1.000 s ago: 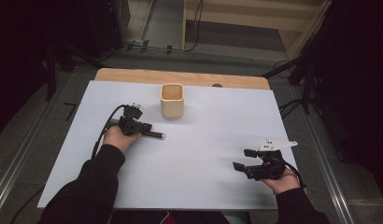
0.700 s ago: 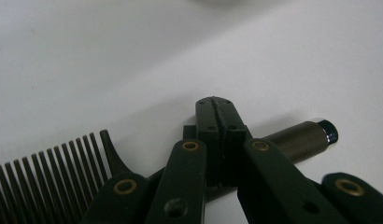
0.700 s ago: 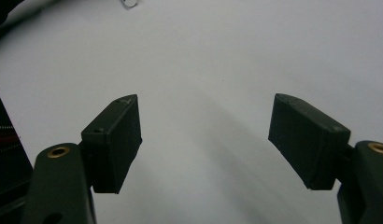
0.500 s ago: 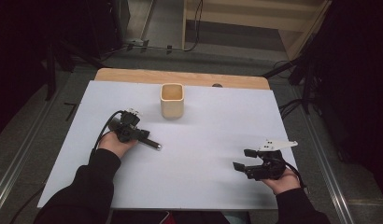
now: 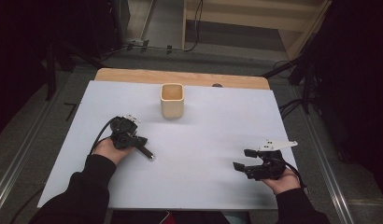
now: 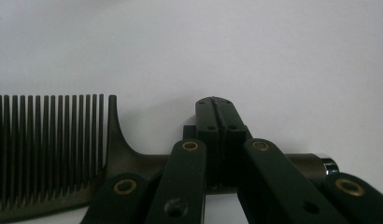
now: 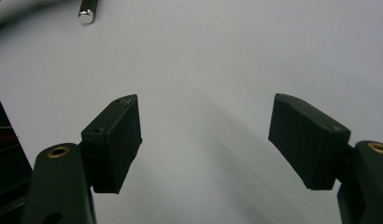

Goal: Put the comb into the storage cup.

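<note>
A dark comb point(image 6: 49, 149) with long teeth and a silver-capped handle lies low over the white table sheet point(image 5: 208, 140). My left gripper point(image 6: 216, 105) is shut on its handle, teeth to the left in the left gripper view. In the high view the left gripper point(image 5: 133, 141) sits at the left of the sheet, and the comb point(image 5: 147, 154) handle pokes out toward the front right. My right gripper point(image 5: 242, 159) rests at the front right, jaws wide apart. The right gripper point(image 7: 206, 135) holds nothing; the comb's silver tip point(image 7: 87, 14) shows far off.
A square pale wooden cup point(image 5: 172, 100) stands upright at the back middle of the sheet. A wooden table edge point(image 5: 180, 77) runs behind it. Cables and dark stands surround the table.
My left gripper has drawn back toward the front left with the comb, away from the cup, and the handle now slants more toward the front. The right gripper has stayed still.
</note>
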The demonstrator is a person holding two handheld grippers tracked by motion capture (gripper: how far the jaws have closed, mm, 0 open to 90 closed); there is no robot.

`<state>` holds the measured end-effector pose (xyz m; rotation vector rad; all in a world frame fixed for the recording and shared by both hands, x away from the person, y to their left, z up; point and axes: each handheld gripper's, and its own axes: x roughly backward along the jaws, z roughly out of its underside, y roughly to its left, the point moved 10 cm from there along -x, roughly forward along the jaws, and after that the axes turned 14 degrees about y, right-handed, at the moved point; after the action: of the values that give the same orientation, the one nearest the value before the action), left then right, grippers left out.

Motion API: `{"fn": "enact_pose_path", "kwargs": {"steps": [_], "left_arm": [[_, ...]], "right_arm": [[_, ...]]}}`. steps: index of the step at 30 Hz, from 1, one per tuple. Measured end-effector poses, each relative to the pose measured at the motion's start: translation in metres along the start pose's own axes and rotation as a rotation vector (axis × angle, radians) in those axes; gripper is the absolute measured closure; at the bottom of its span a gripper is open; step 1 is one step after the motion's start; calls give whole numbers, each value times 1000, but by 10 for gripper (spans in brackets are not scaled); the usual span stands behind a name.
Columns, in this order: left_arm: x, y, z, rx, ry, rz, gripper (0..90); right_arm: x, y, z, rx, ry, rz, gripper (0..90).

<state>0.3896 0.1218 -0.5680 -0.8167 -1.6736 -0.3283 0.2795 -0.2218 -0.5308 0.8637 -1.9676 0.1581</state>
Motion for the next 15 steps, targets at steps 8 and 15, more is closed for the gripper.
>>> {"fn": "enact_pose_path", "kwargs": {"steps": [8, 15], "left_arm": [[4, -3, 13, -2, 20, 8, 900], [9, 2, 26, 8, 34, -3, 900]], "right_arm": [[0, 0, 0, 0, -1, -1, 234], [0, 0, 0, 0, 0, 1, 234]]}}
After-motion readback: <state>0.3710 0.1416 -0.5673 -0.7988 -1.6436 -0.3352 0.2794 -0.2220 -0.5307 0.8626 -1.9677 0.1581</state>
